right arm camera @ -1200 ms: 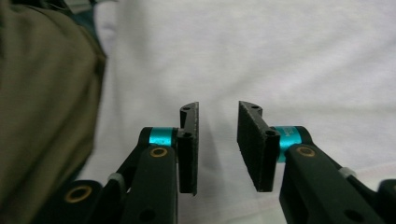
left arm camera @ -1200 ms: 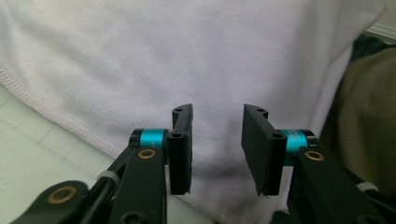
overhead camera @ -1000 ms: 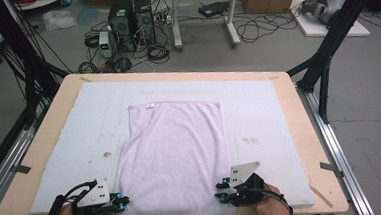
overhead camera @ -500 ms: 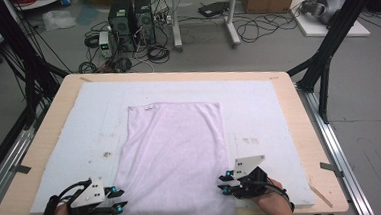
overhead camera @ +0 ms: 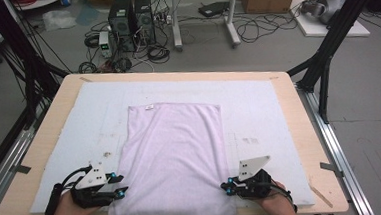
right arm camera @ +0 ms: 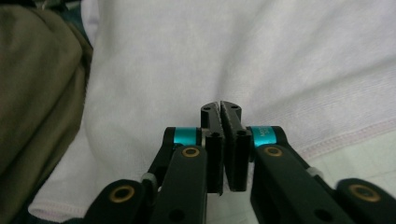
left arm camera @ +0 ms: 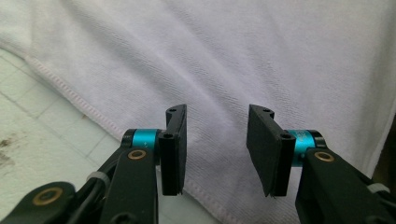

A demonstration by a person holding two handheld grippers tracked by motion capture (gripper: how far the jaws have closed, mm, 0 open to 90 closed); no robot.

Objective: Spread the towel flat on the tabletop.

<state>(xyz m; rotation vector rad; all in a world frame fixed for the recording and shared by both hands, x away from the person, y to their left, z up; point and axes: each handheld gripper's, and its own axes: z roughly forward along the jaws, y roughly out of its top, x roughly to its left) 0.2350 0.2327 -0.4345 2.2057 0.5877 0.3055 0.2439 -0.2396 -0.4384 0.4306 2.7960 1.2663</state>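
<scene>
High view: white towel (overhead camera: 174, 158) lies mid-mat, near end overhanging the table (overhead camera: 307, 125).

Left gripper view: your left gripper (left arm camera: 215, 140) gapes wide over the hem; lower until it straddles the edge.

Right gripper view: right gripper (right arm camera: 220, 140) is pressed together; whether it pinches cloth, can't tell.

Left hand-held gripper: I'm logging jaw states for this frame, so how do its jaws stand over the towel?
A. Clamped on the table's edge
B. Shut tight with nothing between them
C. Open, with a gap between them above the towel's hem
C: in the left gripper view the left hand-held gripper has its jaws standing apart above the white towel, near its hem.
</scene>
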